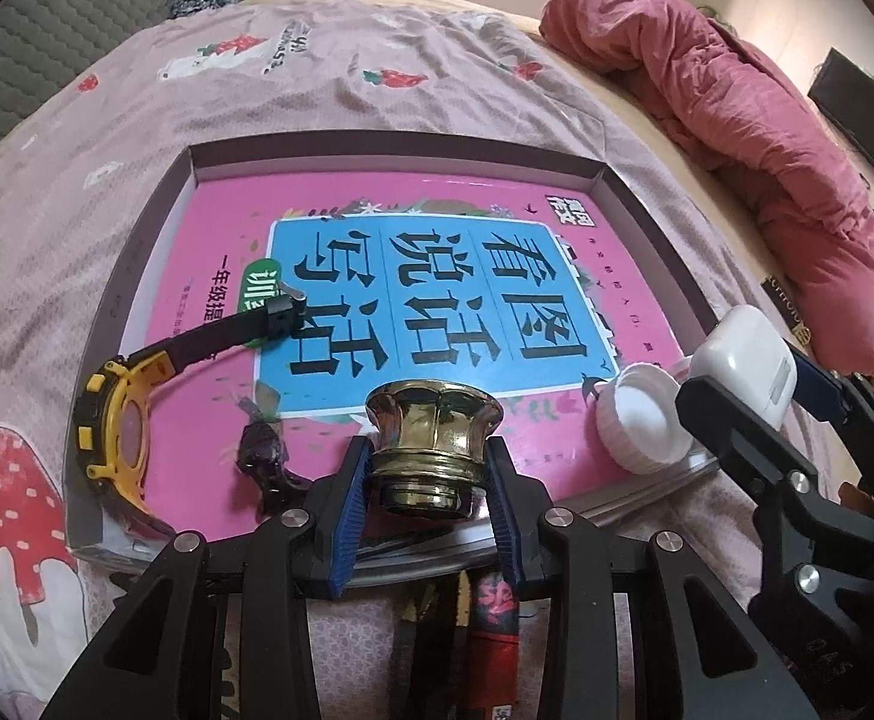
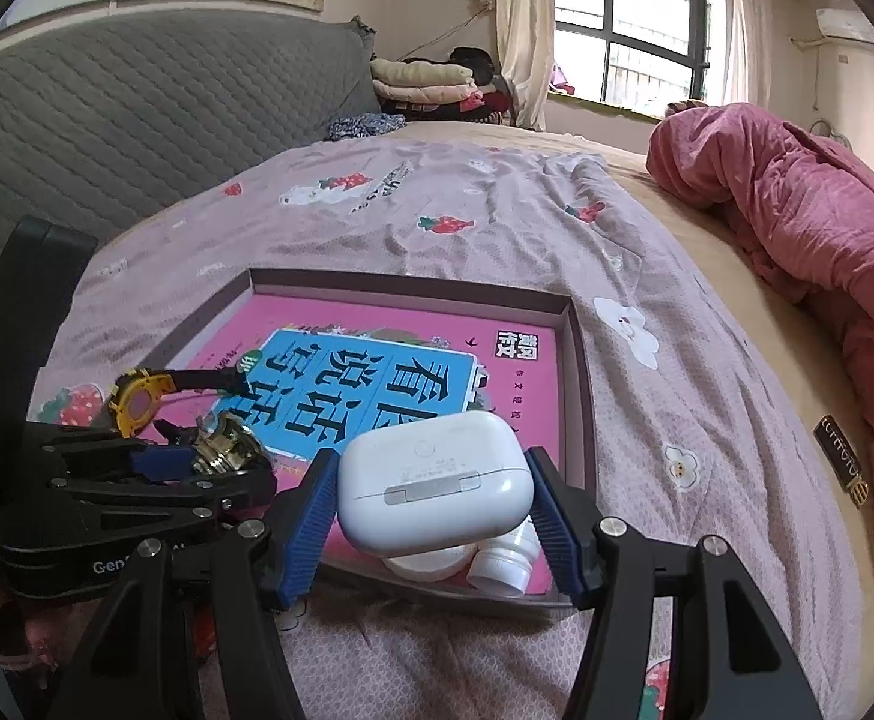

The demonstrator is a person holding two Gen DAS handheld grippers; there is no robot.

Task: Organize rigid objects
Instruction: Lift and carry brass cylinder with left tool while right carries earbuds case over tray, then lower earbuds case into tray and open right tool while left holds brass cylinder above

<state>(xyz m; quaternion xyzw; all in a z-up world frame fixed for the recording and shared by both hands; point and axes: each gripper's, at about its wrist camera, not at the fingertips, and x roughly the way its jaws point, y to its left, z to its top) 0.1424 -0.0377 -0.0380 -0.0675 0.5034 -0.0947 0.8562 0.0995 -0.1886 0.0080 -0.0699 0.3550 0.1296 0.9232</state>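
Over the shallow box's [image 1: 647, 204] near edge, the left gripper [image 1: 431, 462] squeezes a shiny gold metal cap [image 1: 434, 426]; the right gripper [image 2: 434, 492] squeezes a white plastic earbud case [image 2: 434, 480].

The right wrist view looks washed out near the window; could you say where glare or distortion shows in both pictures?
Right wrist view: the window is overexposed; fisheye curves the bed. Left wrist view: highlights glint on the brass knob, and the box edges bow.
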